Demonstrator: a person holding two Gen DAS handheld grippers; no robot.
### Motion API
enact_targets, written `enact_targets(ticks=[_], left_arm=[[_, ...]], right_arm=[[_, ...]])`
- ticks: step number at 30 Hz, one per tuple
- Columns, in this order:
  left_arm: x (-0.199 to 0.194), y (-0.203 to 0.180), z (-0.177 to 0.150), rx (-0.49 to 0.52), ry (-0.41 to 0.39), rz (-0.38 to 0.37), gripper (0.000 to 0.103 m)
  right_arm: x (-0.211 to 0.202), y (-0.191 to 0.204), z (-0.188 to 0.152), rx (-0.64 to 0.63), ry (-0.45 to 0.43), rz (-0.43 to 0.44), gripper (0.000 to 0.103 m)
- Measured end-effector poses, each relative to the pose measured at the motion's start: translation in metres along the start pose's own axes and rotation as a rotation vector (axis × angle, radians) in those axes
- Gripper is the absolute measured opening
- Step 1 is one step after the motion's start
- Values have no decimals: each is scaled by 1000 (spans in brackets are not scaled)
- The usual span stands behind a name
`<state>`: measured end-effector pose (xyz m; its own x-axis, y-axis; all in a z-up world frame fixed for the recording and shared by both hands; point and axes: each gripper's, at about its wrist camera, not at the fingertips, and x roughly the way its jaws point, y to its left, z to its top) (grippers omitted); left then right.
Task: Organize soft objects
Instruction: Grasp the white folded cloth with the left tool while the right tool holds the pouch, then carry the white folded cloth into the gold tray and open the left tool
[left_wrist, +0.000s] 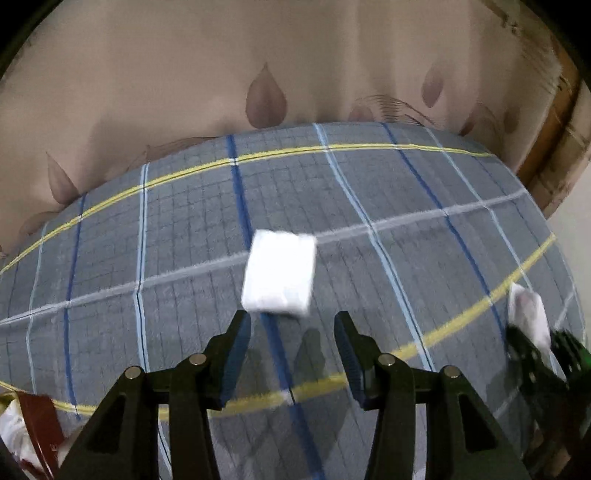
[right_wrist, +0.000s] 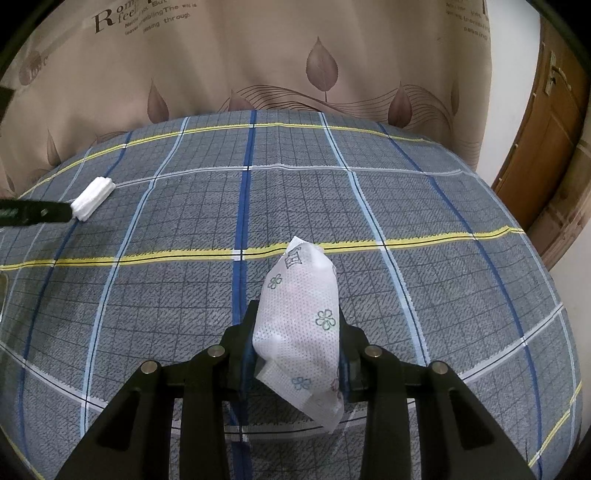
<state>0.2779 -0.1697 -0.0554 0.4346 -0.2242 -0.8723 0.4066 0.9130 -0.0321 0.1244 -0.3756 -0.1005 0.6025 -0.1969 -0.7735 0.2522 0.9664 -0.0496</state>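
Note:
A plain white soft pack lies on the plaid bed sheet, just beyond the tips of my left gripper. That gripper is open, with nothing between its fingers. In the right wrist view the same white pack sits at the far left, with the left gripper's black tip beside it. My right gripper is shut on a white flower-printed soft pack, held above the sheet. In the left wrist view the flowered pack shows at the right edge.
A beige leaf-print curtain hangs behind the bed. A wooden door stands at the right. At the lower left of the left wrist view lie a reddish-brown item and some white material.

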Motion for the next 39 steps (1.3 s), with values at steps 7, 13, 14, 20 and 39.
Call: enact_targets(ticks=[7, 13, 14, 20, 39], left_arm=[[26, 10, 18, -35, 31, -30, 48], [45, 19, 27, -90, 63, -41, 48], [44, 21, 26, -105, 46, -43, 48], [36, 30, 18, -165, 70, -77, 12], [-98, 14, -88, -86, 64, -70, 12]], right_arm=[[0, -1, 0, 2, 0, 5, 32], [0, -1, 0, 3, 0, 6, 33], [0, -1, 0, 4, 0, 6, 33], [0, 0, 0, 2, 0, 4, 33], [0, -1, 0, -2, 1, 1, 33]])
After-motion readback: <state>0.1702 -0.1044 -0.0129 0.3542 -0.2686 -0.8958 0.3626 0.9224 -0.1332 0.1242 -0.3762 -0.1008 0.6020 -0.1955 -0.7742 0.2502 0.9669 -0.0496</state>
